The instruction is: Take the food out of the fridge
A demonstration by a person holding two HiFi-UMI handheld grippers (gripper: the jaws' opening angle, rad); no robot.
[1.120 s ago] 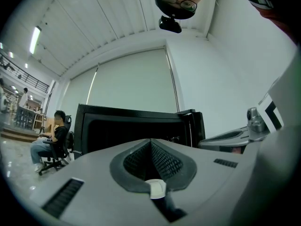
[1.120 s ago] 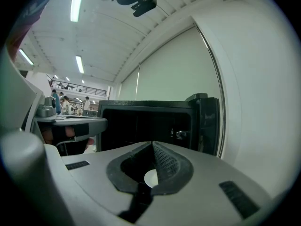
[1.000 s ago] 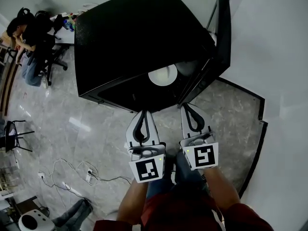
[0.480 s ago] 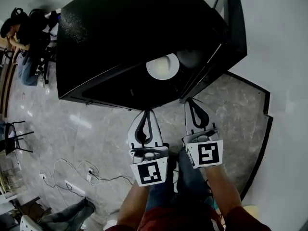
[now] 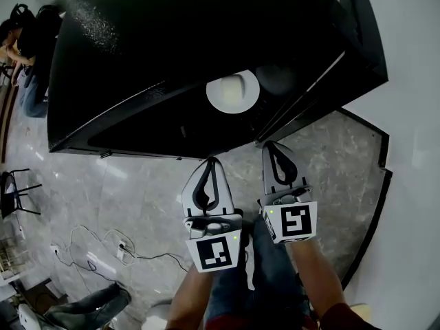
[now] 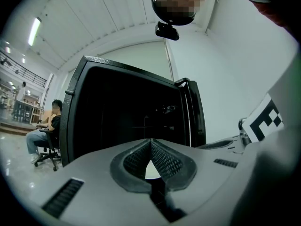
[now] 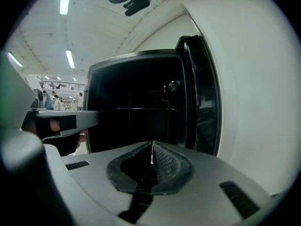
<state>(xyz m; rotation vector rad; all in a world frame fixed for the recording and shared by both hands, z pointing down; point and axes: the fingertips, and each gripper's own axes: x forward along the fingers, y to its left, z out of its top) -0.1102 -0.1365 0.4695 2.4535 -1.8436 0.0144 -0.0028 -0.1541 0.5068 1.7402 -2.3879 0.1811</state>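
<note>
White plate sits in the open fridge, dead ahead of the left tongs; those and the right tongs are pinched closed, empty.

Floor: grey marbled tiles with a sheen; a black skirting edges it at the right wall.
Fridge: black, stands on the floor, its door swung open at the right.
Plate: white and round, lies flat inside the fridge near the door side; the surface under it is too dark to make out.
Cables: thin loops on the floor at lower left, beside a white socket block.
Chair: dark frame, on the floor at the left edge, well apart from the fridge.
</note>
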